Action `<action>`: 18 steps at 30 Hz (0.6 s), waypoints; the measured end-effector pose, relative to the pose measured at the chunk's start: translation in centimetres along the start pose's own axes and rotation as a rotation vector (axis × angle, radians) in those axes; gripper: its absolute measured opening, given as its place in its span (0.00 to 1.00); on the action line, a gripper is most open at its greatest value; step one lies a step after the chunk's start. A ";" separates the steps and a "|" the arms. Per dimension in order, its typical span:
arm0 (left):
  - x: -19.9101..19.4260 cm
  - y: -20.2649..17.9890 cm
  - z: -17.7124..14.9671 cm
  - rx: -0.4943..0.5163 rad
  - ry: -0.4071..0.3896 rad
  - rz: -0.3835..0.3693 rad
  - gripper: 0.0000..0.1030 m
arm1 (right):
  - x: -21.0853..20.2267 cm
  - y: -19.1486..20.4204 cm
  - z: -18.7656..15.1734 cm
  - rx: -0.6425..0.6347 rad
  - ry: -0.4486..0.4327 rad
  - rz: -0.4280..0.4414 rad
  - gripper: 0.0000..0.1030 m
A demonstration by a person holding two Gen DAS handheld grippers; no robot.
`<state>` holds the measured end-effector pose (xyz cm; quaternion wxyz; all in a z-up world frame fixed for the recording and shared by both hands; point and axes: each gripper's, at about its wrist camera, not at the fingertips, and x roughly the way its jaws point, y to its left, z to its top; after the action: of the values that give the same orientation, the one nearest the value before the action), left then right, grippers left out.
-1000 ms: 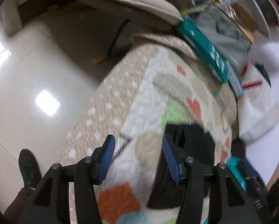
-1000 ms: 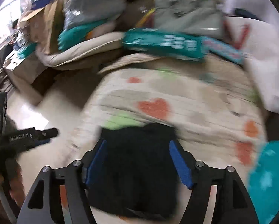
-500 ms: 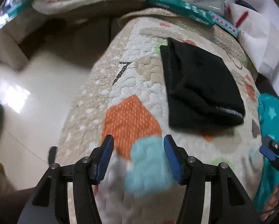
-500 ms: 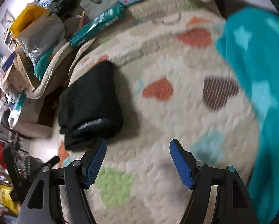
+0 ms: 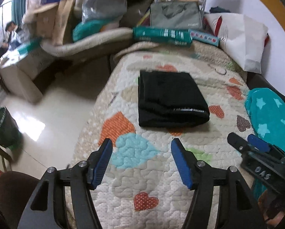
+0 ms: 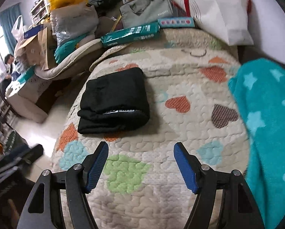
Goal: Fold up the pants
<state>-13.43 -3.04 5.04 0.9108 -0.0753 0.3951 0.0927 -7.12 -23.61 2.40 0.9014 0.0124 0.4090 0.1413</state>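
Pants [image 5: 171, 101], black and folded into a compact rectangular stack, lie flat on the heart-patterned quilt [image 5: 148, 173], toward the quilt's edge that drops to the glossy floor [image 5: 52, 114]; a pale printed strip runs along the fold on the side facing the cameras. Seen from the right wrist, the same pants [image 6: 113, 103] sit on the quilt [image 6: 180, 126] with the orange and brown hearts beside them. The left gripper [image 5: 140, 161] hangs above the quilt on the near side of the pants, apart from them, its blue-padded fingers spread wide with nothing between them. The right gripper [image 6: 141, 167] is likewise spread wide and empty, over a green heart patch short of the pants; it also shows in the left wrist view, off to the pants' right near the teal star blanket [image 5: 270, 114]. Beyond the pants, at the quilt's far end, lie a long green box [image 5: 161, 35] and a white bag [image 5: 239, 38].
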 end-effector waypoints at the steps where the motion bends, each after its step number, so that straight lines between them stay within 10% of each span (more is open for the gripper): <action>1: -0.5 -0.1 -0.1 0.007 -0.014 0.006 0.64 | -0.2 0.1 -0.1 -0.006 -0.007 -0.003 0.74; 18: -4.3 -1.3 -1.6 0.079 -0.107 0.060 0.72 | -2.1 1.9 -1.1 -0.090 -0.086 -0.022 0.79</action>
<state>-17.14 -5.10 7.19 0.9297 -0.0223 0.3515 0.1081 -9.74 -22.42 3.44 0.9193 -0.0263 0.3633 0.1491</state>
